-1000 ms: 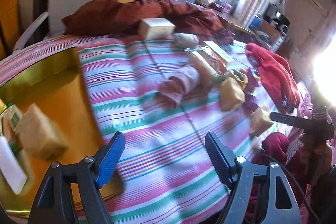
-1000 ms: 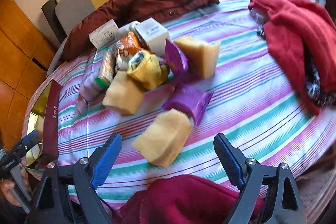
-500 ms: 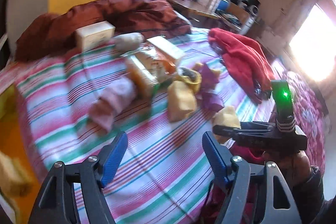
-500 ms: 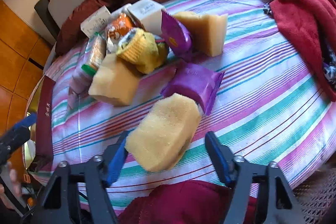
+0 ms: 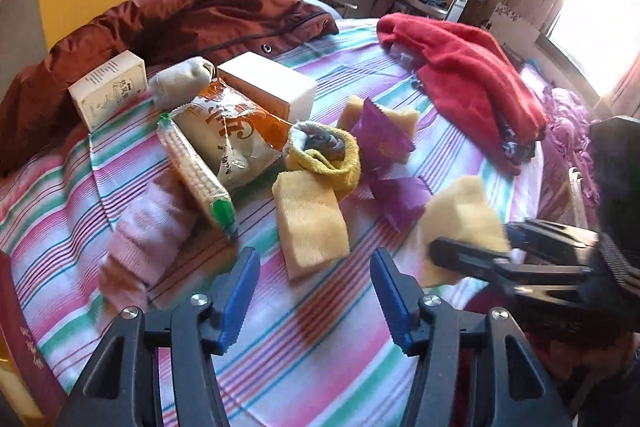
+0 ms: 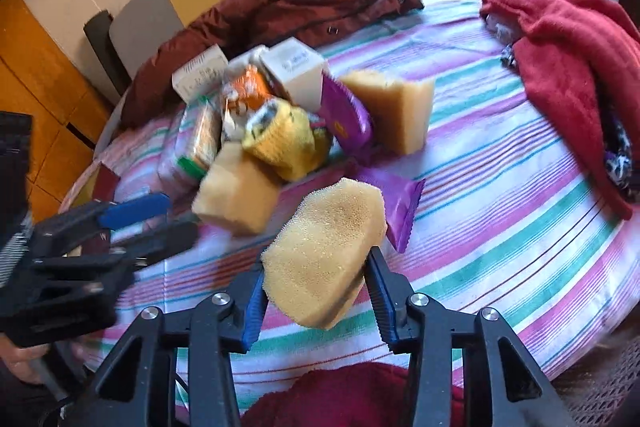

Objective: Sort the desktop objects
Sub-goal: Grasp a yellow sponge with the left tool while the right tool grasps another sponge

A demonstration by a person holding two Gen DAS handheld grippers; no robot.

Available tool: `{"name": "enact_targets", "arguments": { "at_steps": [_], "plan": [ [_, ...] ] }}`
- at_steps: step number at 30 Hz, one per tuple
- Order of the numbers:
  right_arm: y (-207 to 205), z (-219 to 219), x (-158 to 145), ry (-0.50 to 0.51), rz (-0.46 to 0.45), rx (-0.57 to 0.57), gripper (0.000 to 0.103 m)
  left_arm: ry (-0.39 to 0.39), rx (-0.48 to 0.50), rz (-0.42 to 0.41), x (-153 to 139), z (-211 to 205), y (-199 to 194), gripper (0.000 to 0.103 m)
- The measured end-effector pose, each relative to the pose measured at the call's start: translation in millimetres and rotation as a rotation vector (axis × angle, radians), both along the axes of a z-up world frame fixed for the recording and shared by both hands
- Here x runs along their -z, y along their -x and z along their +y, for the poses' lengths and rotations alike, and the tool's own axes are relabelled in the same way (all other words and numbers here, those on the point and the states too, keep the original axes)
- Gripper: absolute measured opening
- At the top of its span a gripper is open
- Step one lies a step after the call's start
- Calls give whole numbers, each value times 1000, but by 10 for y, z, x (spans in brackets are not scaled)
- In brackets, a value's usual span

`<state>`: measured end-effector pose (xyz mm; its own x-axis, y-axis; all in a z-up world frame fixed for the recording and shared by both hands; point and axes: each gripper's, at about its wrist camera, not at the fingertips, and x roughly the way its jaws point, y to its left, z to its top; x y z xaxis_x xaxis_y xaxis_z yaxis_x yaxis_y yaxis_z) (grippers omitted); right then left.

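Porous yellow sponge, tilted, clamped above striped cloth

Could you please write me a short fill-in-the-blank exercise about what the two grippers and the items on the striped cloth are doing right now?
1. The right gripper is shut on a yellow ____.
2. The left gripper is open and holds ____.
3. The yellow sock lies on the ____ tablecloth.
4. The sweater at the table's edge is ____.

Missing words: sponge; nothing; striped; red
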<state>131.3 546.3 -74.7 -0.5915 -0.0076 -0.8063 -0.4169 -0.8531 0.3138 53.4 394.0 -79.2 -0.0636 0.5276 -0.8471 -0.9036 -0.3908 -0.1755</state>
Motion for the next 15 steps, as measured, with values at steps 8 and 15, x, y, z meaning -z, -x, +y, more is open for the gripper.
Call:
{"name": "enact_targets", "arguments": {
  "at_steps": [8, 15],
  "plan": [
    [5, 49, -42, 3, 26, 21, 46, 50, 21, 34, 165, 236, -37, 52],
    [9, 43, -51, -11, 37, 18, 46, 28, -43, -3, 238, 169, 89, 34]
  ]
}}
